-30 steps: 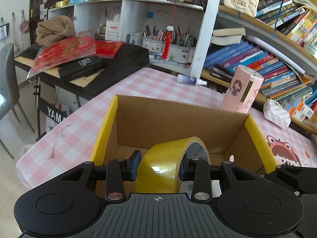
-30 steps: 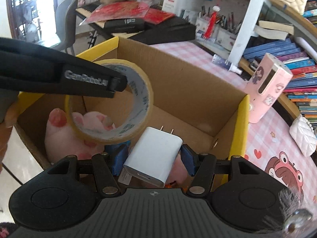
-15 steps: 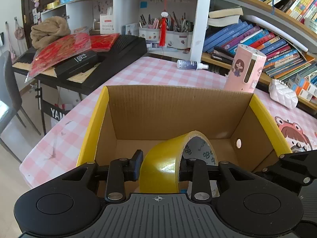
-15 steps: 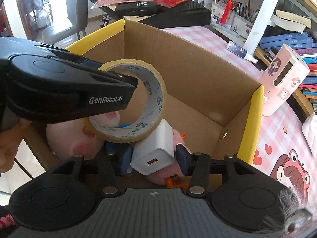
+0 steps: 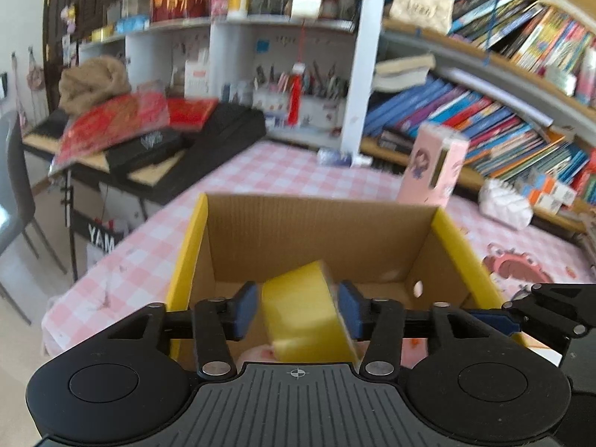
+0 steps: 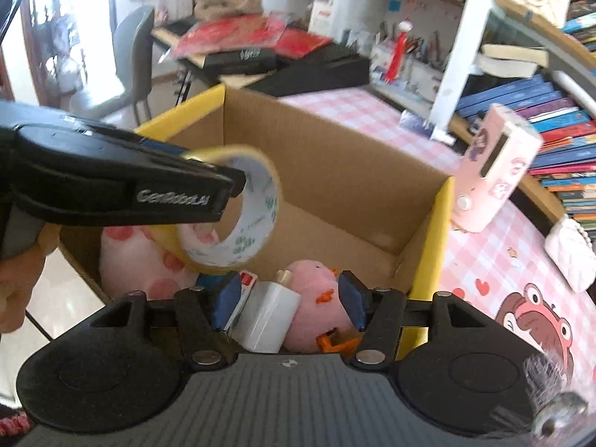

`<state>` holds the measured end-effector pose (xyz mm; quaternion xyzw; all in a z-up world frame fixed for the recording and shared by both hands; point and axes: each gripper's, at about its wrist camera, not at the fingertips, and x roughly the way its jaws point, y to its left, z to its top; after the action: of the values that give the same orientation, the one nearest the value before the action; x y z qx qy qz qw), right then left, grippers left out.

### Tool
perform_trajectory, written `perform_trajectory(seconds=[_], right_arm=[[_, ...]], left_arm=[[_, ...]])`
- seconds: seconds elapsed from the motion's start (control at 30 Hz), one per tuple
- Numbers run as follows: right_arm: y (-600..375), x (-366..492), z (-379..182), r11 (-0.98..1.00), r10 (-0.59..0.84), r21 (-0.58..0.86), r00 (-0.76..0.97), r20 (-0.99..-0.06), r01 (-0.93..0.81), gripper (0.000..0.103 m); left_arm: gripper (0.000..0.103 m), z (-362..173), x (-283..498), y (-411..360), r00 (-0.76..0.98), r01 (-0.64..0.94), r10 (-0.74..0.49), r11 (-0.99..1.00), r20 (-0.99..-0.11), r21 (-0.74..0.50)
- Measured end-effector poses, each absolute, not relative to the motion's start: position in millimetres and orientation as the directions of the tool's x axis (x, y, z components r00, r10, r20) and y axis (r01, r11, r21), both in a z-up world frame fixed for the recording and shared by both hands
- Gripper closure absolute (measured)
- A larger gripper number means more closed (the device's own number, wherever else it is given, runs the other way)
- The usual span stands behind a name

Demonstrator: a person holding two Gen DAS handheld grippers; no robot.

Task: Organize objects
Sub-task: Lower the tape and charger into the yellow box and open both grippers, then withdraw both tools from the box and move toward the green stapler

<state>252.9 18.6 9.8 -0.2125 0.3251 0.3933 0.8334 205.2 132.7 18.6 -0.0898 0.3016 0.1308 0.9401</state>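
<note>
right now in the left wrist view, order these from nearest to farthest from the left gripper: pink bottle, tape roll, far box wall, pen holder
1. tape roll, between the opening jaws of the left gripper
2. far box wall, straight ahead
3. pink bottle, behind the box, right
4. pen holder, on the back shelf

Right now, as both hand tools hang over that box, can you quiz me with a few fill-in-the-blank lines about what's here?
1. The roll of tape between the left tool's opening pads is ____ in colour.
2. The cardboard box has ____ edges.
3. The white charger lies in the box beside a ____ plush toy.
4. The tablecloth has a pink and white ____ pattern.

Missing words: yellow; yellow; pink; checked
</note>
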Motion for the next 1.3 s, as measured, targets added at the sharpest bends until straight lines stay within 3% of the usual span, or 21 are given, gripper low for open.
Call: perform_trajectory(seconds=[0.23,0.57,1.3], right_arm=[[-3.8,230.2,31.2,0.673,0.537,-0.126,0.599,-0.594,-0.729,0.041],[-36.4,203.5,39.0,0.815,0.456,-0.114,0.749,-0.481,-0.569,0.038],[-49.4,120.4,7.1,0.916,0.247,-0.101,0.744,-0.621,-0.389,0.026]], left_arm=[[0.029,42.2,170.8,121.6,0.857,-0.269,0.192,0.958,-0.478,-0.098],[0.024,43.9,136.4,126.0,0.869,-0.276,0.194,0.953,-0.456,-0.122],[0.016,11.6,62.9,122.2,0.793,-0.225,0.128,0.97,-0.595,-0.091]])
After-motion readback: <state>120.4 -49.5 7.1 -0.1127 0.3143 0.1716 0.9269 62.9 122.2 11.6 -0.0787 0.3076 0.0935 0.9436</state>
